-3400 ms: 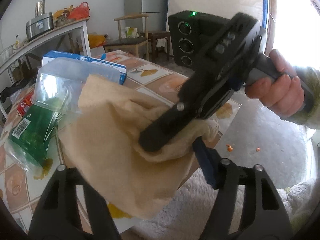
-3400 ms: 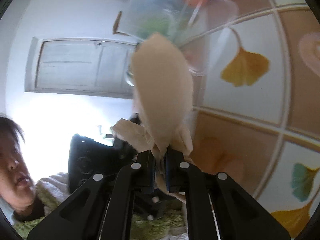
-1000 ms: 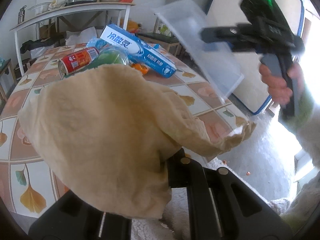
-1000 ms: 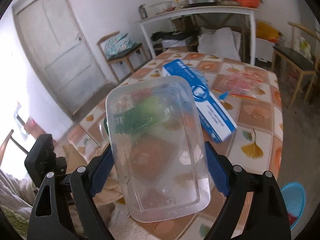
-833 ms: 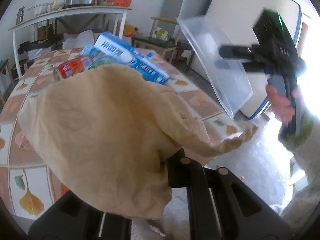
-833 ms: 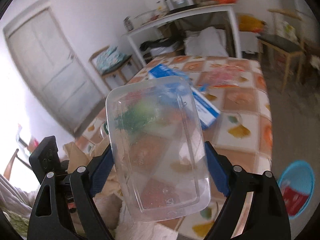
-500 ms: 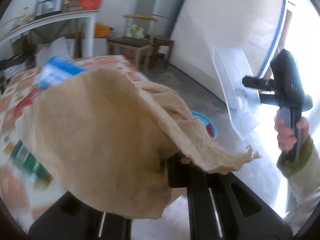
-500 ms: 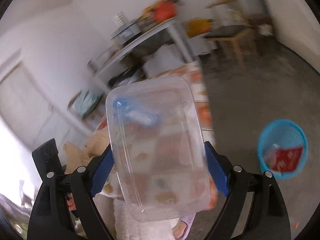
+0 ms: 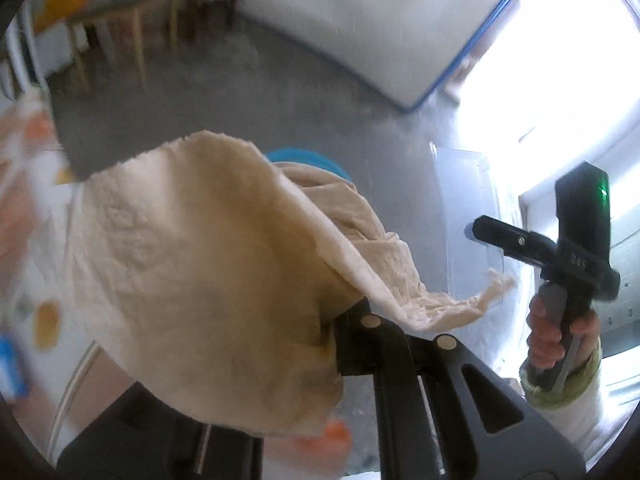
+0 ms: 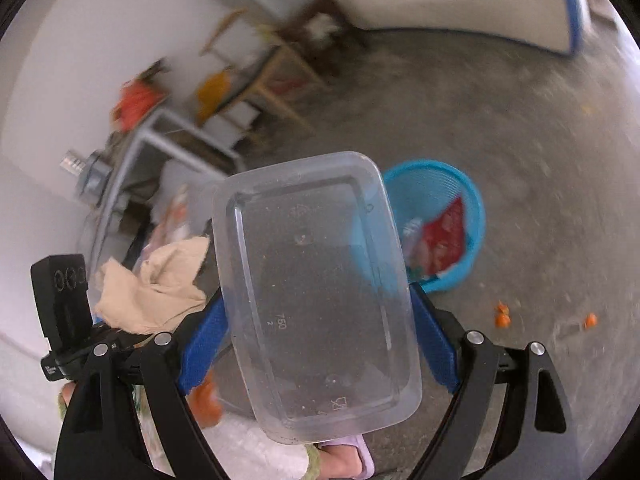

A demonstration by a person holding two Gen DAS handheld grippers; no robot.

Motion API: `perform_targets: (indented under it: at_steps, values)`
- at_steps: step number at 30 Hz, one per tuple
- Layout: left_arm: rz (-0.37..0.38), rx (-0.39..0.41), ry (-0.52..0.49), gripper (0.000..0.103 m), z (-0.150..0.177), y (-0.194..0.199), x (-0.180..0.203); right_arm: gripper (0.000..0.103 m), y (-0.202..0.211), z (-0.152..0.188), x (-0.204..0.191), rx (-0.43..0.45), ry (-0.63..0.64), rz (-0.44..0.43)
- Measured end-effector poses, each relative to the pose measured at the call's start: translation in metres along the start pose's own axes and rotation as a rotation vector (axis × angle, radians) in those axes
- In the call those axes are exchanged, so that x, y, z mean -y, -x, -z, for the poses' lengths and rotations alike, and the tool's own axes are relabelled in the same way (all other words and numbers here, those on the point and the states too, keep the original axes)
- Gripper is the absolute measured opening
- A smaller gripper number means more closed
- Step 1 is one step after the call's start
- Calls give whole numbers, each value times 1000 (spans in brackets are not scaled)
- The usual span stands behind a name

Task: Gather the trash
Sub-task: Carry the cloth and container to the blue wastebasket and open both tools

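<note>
My left gripper is shut on a crumpled beige paper towel that drapes over its fingers and hides most of them. My right gripper is shut on a clear plastic food container, gripped by its long sides between the blue pads. A blue trash basket with a red wrapper inside stands on the floor just beyond the container. In the left wrist view the basket's rim peeks out behind the towel, and the right gripper holds the container at the right.
Grey concrete floor surrounds the basket, with small orange scraps to its right. A white board with a blue edge leans on the far wall. Wooden chairs and a metal table stand at the left.
Both grippers have swung away from the tiled table toward the floor. The blue basket is now close below the container. Both grips are unchanged.
</note>
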State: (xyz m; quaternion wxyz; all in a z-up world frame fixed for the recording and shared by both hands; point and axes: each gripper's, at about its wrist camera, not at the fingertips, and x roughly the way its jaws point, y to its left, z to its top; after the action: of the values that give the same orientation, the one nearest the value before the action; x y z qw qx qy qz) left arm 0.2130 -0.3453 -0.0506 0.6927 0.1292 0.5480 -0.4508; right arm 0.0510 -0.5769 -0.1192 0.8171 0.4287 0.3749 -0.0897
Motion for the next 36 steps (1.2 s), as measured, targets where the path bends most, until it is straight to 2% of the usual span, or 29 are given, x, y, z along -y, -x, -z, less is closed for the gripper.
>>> perform_targets:
  at_steps: [3, 6, 10, 11, 13, 15, 17, 20, 23, 26, 28, 31, 34, 36]
  values:
    - [-31, -95, -19, 8, -37, -54, 6, 84, -29, -15, 24, -29, -82, 38]
    - [-6, -175, 34, 8, -63, -101, 3, 84, -56, -31, 47, -46, -157, 83]
    - [5, -236, 84, 9, -86, -152, -1, 84, -74, -48, 69, -33, -213, 119]
    - [-4, -247, 98, 13, -92, -166, -2, 84, -73, -51, 75, -28, -218, 125]
    - [-6, -243, 134, 27, -100, -181, -8, 84, -76, -56, 81, -19, -228, 135]
    - [7, -218, 167, 61, -103, -188, -13, 84, -77, -58, 89, -14, -238, 144]
    - [-16, -212, 171, 67, -106, -196, -12, 84, -78, -58, 96, -13, -247, 150]
    - [9, -233, 186, 67, -113, -205, -18, 84, -84, -55, 101, -21, -249, 165]
    - [42, -215, 221, 68, -109, -202, -27, 84, -90, -54, 105, -28, -255, 170]
    - [58, -190, 245, 68, -101, -184, -32, 84, -99, -56, 102, -35, -243, 168]
    - [76, -147, 240, 68, -103, -165, -34, 84, -106, -61, 93, -40, -225, 166]
    - [111, -56, 201, 68, -102, -119, -32, 86, -124, -73, 73, -44, -177, 162]
    - [111, 27, 157, 70, -101, -77, -29, 88, -153, -87, 54, -61, -118, 176]
    - [100, 81, 129, 74, -87, -39, -31, 88, -175, -93, 46, -82, -74, 234]
